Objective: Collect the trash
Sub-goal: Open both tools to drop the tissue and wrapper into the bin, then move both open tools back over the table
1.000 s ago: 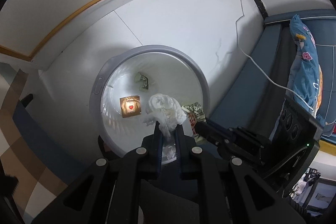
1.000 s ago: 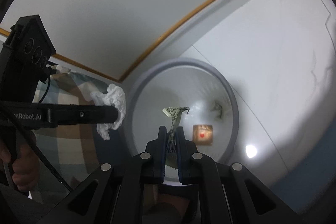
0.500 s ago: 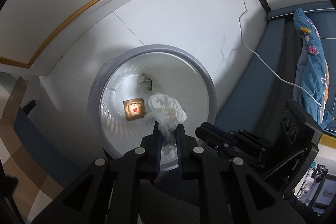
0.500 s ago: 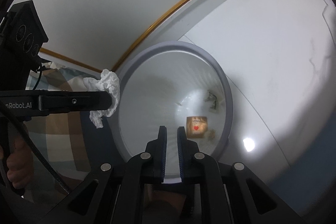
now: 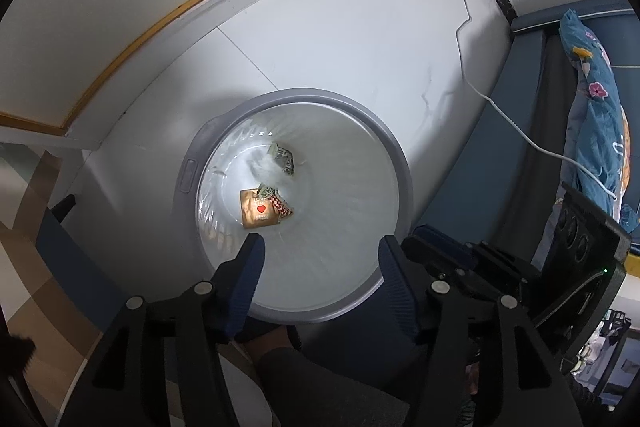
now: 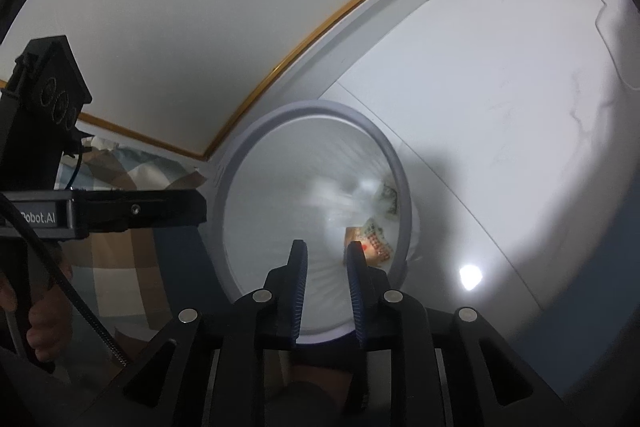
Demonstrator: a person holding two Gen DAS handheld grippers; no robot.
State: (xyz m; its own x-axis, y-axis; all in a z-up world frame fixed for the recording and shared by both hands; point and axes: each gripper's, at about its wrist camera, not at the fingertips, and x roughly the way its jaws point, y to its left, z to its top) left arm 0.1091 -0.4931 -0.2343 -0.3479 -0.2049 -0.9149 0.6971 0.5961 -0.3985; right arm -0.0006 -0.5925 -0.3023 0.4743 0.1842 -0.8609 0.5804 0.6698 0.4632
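Left gripper: jaws spread wide, nothing between them, held above the bin's near rim.
Right gripper: jaws a modest gap apart, empty, also over the near rim.
Bin: round, grey-rimmed, white inside, standing on the pale floor by the wall; both cameras look straight down into it.
Trash: lies at the bottom of the bin, below and ahead of both grippers. A brown packet with a red heart sits flat, a red-patterned wrapper touches its edge, and a greenish crumpled wrapper lies just beyond.
White blur: a smeared pale shape above the pile, probably a tissue; too blurred to be sure.
Key relation: everything collected is inside the bin, and neither gripper carries anything.
Next move, as a judgement: both grippers need to turn away from the bin toward whatever litter remains; none shows in either view.
Nearer hand: cannot tell, with no target visible.
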